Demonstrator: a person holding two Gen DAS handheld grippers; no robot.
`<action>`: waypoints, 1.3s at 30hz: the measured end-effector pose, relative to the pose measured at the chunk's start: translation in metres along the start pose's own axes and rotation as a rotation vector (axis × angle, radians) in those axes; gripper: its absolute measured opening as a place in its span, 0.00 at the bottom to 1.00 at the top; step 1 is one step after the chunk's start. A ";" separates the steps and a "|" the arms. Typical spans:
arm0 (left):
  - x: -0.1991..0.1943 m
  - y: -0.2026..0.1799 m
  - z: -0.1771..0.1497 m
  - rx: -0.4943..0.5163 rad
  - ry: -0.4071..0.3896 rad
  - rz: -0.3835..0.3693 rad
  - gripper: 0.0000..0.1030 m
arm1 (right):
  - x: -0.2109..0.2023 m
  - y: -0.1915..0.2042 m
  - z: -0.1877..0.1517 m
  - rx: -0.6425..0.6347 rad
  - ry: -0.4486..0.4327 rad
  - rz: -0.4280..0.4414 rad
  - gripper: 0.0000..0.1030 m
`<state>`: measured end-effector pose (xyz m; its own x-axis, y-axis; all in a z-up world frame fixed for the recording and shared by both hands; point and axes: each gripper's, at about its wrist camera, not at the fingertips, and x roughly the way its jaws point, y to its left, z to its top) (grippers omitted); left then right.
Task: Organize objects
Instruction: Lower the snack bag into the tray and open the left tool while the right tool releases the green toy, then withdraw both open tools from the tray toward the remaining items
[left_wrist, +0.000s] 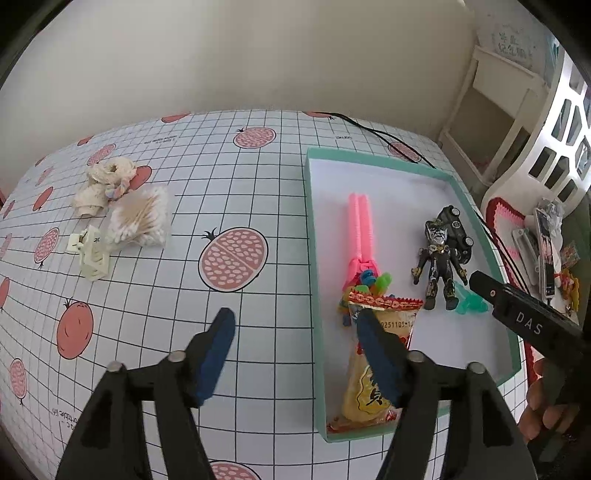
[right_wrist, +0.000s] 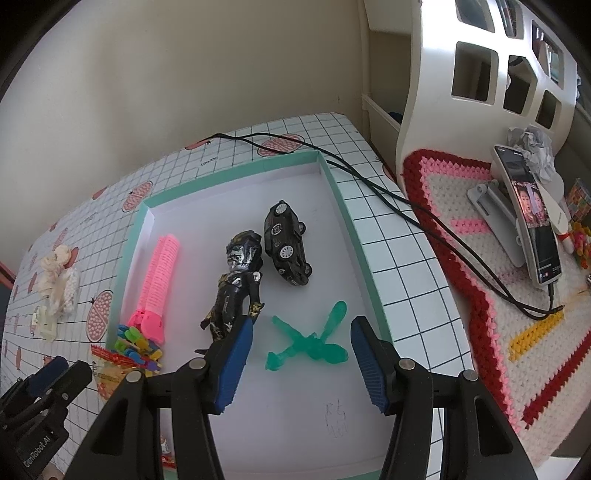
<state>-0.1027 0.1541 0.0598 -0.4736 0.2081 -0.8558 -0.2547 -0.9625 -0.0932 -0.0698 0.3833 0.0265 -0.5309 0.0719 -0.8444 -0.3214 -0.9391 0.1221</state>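
Six items lie in the tray (left_wrist: 313, 236): pink roller (left_wrist: 359, 225), clips (left_wrist: 371, 282), snack packet (left_wrist: 373, 365), figure (right_wrist: 236, 284), car (right_wrist: 286, 242), green toy (right_wrist: 314, 341). Both left tongs (left_wrist: 295, 332) and right tongs (right_wrist: 301, 332) gape wide, empty. Left of the left tongs, the swabs (left_wrist: 138, 221), shells (left_wrist: 105, 184) and clip (left_wrist: 92, 254) remain on the bench (left_wrist: 240, 177).

Mint tray (right_wrist: 364, 254), black car (right_wrist: 286, 243)

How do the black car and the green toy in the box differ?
The black car is opaque and dark with silver wheels; the green toy is see-through mint plastic. The car is one chunky body lying on its side, while the green toy is thin, with limbs crossing in an X. The car lies near the box's far end; the green toy sits between the right gripper's open fingers. Both lie in the box.
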 end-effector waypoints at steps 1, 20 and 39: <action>0.000 0.001 0.000 -0.003 0.001 0.002 0.72 | 0.000 0.000 0.000 0.000 -0.002 0.000 0.65; -0.008 0.025 0.009 -0.069 -0.105 0.058 0.98 | -0.003 0.005 -0.001 -0.003 -0.042 0.052 1.00; -0.020 0.135 0.027 -0.330 -0.210 0.050 1.00 | -0.039 0.066 0.019 -0.092 -0.221 0.079 1.00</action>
<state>-0.1499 0.0248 0.0784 -0.6497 0.1581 -0.7436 0.0413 -0.9693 -0.2422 -0.0848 0.3253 0.0774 -0.7136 0.0592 -0.6980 -0.2042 -0.9707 0.1264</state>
